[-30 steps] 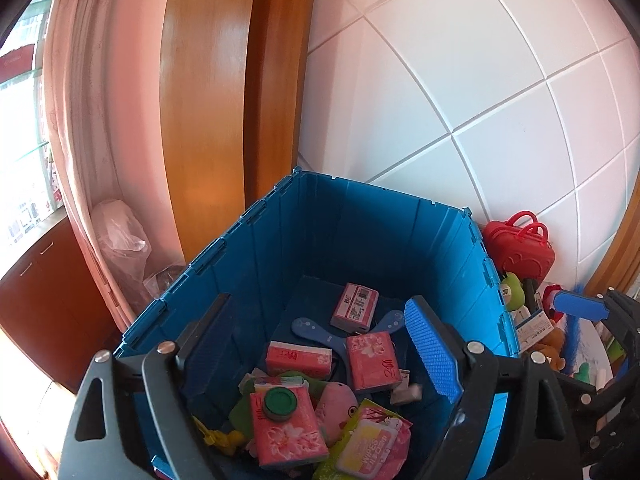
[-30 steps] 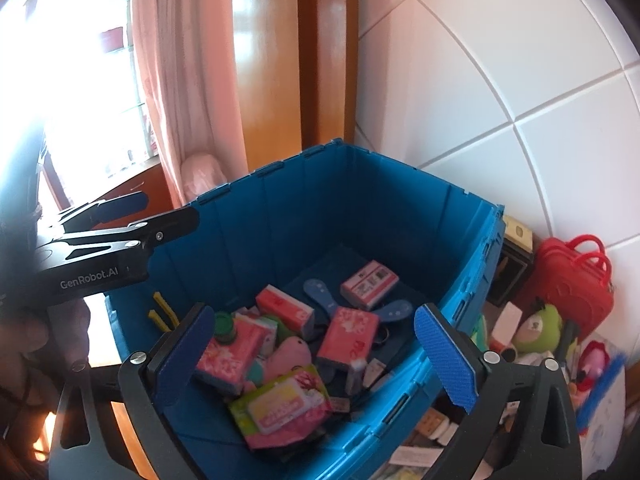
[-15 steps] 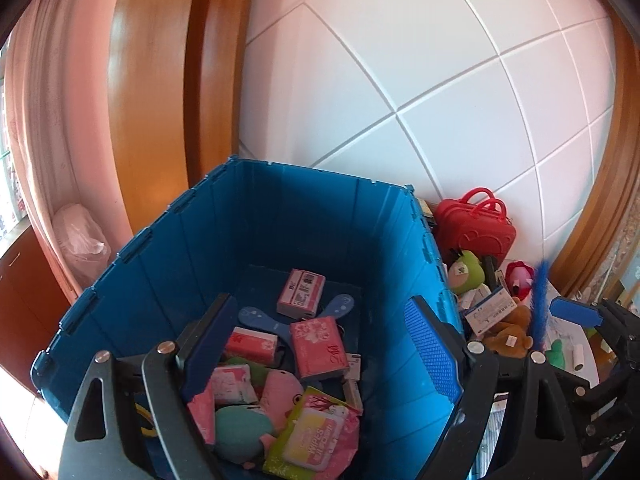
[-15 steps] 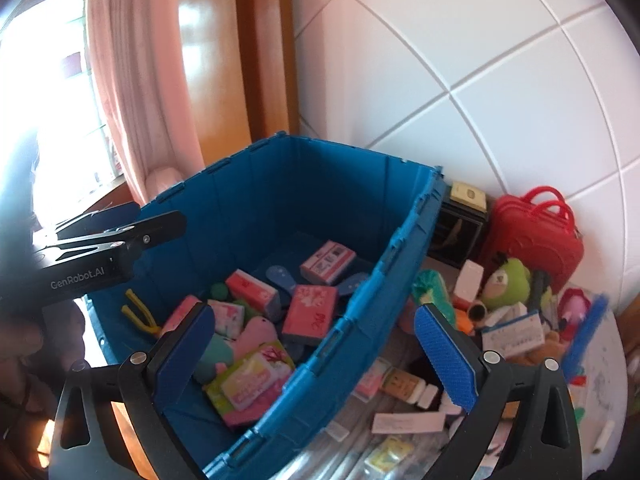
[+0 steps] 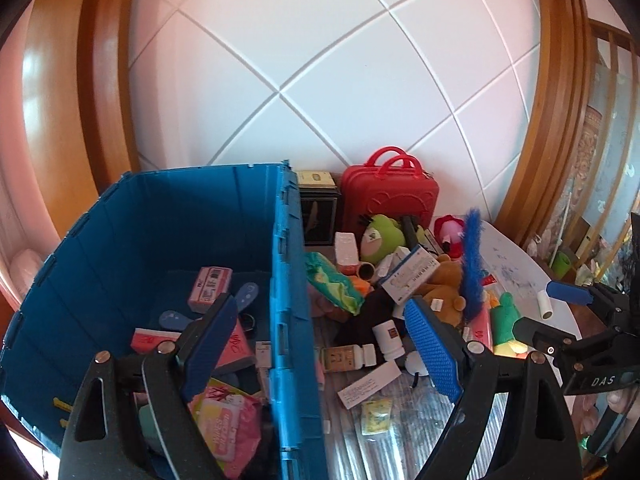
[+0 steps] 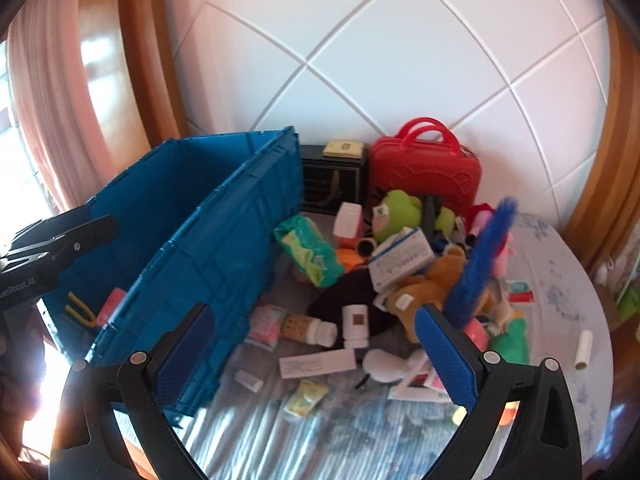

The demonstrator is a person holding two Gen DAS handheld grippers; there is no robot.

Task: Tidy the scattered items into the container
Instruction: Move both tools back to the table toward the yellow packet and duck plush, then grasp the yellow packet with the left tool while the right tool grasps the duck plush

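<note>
**Blue crate stands left of a heap of loose things**

Blue plastic walls mark the container (image 5: 286, 264), which stands on the left of the desk (image 6: 560, 280) against the tiled wall. Inside it lie pink tissue packs (image 5: 224, 420), a small pink box (image 5: 211, 284) and a blue paddle-shaped piece (image 5: 246, 296). Just beside its right wall the scattered items pile up: a green wipes pack (image 6: 308, 250), a white box (image 6: 402, 258), a brown teddy (image 6: 432, 284), a blue brush (image 6: 484, 260), two bottles (image 6: 354, 326) and a red case (image 6: 424, 170) at the back. The left hand-held gripper (image 5: 320, 344) is spread wide astride the crate's right wall, holding nothing. The right hand-held gripper (image 6: 316, 360) is likewise spread and empty above the desk.
</note>
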